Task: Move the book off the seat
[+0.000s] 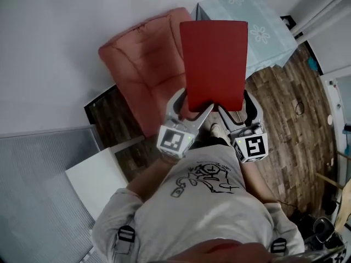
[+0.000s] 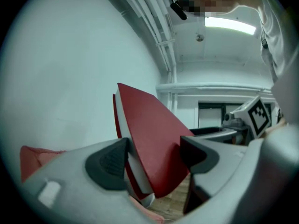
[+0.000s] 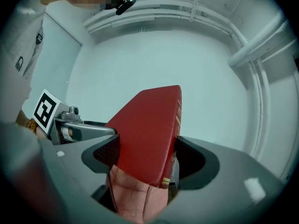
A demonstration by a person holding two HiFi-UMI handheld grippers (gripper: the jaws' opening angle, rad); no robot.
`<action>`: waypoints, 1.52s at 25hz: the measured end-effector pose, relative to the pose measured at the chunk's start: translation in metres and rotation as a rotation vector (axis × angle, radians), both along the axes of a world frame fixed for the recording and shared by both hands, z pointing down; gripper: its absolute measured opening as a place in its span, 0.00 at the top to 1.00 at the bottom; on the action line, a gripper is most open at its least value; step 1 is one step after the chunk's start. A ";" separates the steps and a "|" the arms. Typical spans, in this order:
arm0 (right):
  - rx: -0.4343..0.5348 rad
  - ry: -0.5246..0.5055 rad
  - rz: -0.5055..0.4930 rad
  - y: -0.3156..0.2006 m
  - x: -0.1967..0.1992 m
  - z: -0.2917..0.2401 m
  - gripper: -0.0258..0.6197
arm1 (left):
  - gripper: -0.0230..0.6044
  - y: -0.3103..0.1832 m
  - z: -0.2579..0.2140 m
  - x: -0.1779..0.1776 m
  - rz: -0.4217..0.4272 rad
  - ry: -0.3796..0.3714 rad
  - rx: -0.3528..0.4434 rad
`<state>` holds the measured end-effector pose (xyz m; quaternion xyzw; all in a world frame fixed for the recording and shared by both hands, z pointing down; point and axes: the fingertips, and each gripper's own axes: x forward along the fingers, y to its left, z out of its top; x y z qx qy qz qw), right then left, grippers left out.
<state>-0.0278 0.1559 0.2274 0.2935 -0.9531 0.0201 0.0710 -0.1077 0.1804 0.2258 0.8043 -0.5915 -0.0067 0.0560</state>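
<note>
Head view: red book (image 1: 214, 64) is held up off the pink seat (image 1: 142, 70), one gripper at each near corner, likely to share its weight. Left gripper view: left gripper (image 2: 152, 157) clamps the page-edge side. Right gripper view: right gripper (image 3: 147, 155) clamps beside the spine.

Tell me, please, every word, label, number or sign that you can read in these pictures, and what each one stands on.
Nothing here is legible.
Red cover of the book: no print shows.
Its spine: gold lettering, too small and blurred to read.
The shirt: a black drawing, no readable words.
The marker cubes: black-and-white square patterns, not words.
</note>
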 end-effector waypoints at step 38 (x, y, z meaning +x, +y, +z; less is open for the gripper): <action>-0.018 -0.041 0.436 -0.084 0.343 0.011 0.37 | 0.41 -0.123 0.011 0.338 0.439 -0.023 -0.031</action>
